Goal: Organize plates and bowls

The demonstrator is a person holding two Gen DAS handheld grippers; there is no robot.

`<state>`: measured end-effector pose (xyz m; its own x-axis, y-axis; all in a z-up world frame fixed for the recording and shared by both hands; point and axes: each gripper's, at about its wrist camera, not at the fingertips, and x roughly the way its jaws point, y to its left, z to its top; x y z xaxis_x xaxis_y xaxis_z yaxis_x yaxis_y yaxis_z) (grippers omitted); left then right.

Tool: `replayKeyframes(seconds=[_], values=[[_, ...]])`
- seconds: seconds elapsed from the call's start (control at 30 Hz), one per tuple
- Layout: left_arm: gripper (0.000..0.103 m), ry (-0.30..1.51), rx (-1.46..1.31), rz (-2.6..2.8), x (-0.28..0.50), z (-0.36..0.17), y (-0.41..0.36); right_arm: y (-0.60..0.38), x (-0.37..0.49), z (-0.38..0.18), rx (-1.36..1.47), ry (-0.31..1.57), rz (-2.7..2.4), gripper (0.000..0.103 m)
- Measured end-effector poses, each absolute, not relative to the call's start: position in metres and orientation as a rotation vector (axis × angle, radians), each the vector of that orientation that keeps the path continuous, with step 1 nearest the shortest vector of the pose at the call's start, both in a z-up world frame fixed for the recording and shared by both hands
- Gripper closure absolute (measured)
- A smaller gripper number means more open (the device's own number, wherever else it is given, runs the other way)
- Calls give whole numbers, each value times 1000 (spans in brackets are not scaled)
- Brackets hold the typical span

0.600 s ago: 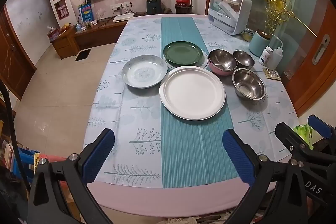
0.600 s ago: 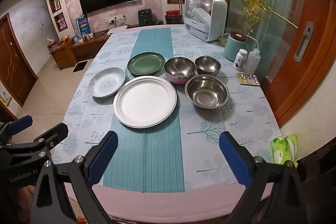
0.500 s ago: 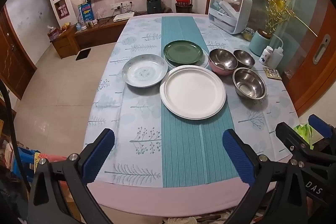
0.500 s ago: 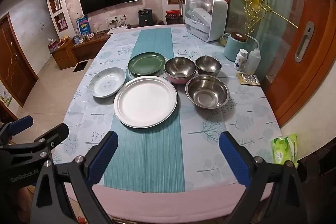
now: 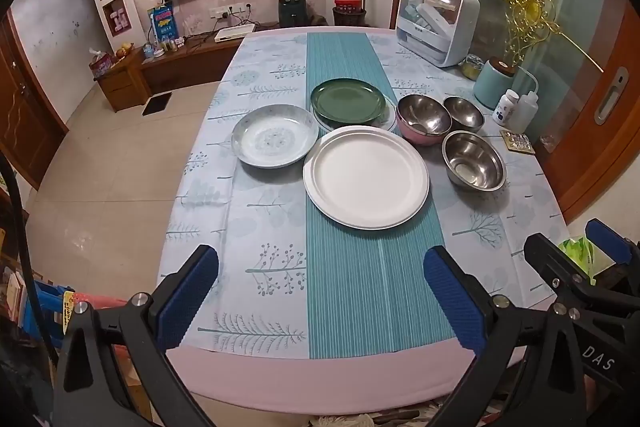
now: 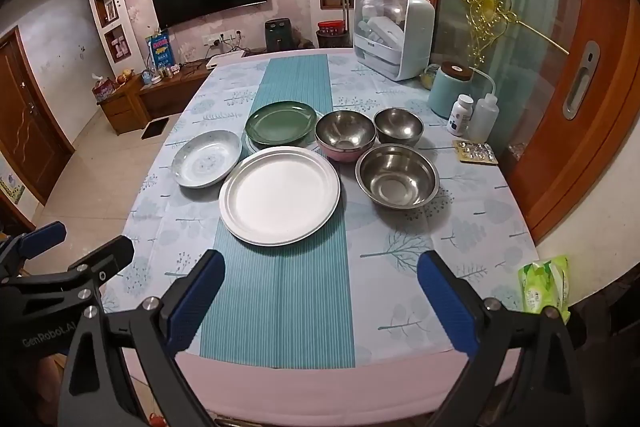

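On the table sit a large white plate [image 5: 366, 177] [image 6: 279, 195], a pale patterned plate [image 5: 274, 140] [image 6: 208, 158] to its left, and behind them a green plate [image 5: 347, 99] [image 6: 281, 121] lying on a clear one. To the right stand a steel bowl nested in a pink bowl [image 5: 423, 119] [image 6: 345, 139], a small steel bowl [image 5: 463, 113] [image 6: 398, 126] and a bigger steel bowl [image 5: 473, 161] [image 6: 397, 175]. My left gripper [image 5: 320, 291] and right gripper [image 6: 322, 297] hover open over the near table edge, nothing between their blue pads.
At the table's far right stand a white-and-blue dish cabinet [image 5: 438, 20], a teal canister [image 5: 494, 89], a pill bottle [image 6: 460, 115], a squeeze bottle [image 6: 483, 117] and a blister pack [image 6: 476, 151]. A green wipes pack [image 6: 546, 283] lies near the right front corner.
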<state>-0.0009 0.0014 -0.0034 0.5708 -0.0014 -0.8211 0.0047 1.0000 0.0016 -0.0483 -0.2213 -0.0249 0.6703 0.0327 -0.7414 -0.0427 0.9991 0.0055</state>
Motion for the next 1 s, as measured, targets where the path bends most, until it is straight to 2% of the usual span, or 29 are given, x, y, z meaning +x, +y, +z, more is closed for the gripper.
replayKeyframes(seconds=[1.0], values=[[1, 956, -20, -21, 1, 1, 11, -215, -45, -23, -17, 837, 44, 5]])
